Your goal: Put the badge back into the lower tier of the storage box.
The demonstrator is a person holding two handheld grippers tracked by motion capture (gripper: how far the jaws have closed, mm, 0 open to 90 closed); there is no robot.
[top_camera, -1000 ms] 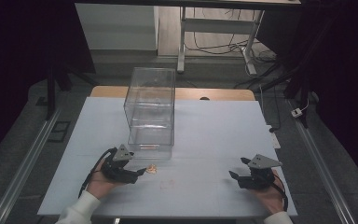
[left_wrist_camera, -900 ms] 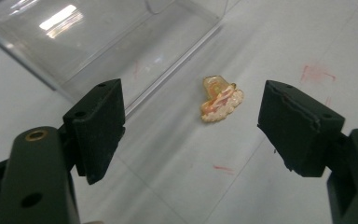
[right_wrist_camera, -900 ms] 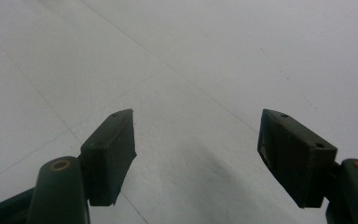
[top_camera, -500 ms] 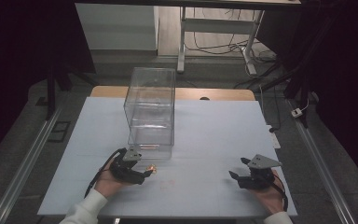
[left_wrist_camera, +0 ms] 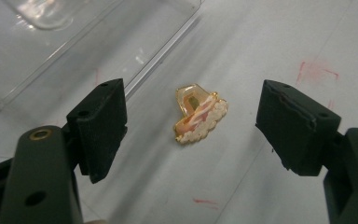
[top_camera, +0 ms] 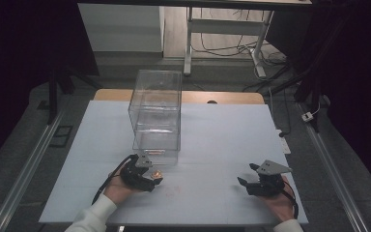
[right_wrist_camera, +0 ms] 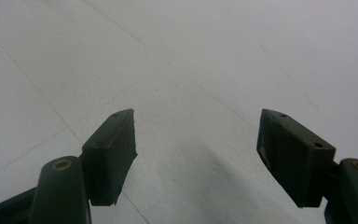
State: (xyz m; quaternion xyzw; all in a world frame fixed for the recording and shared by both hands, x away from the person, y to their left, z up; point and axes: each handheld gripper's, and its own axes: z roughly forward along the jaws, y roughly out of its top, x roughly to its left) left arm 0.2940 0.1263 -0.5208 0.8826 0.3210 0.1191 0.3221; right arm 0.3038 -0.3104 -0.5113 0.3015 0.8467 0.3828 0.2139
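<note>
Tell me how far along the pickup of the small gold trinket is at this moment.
Done: the left gripper is lined up, its open jaws on either side of the gold trinket. In hand: nothing yet; the trinket lies flat on the white table, untouched, beside the clear plastic box. Left: closing on it, lifting it, and probably putting it in the box. The right gripper rests open and empty.

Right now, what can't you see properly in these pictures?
- High view: the little gold charm is too small to show its shape.
- Left gripper view: the clear box is cut off by the top edge.
- High view: glare hides what's inside the clear box.
</note>
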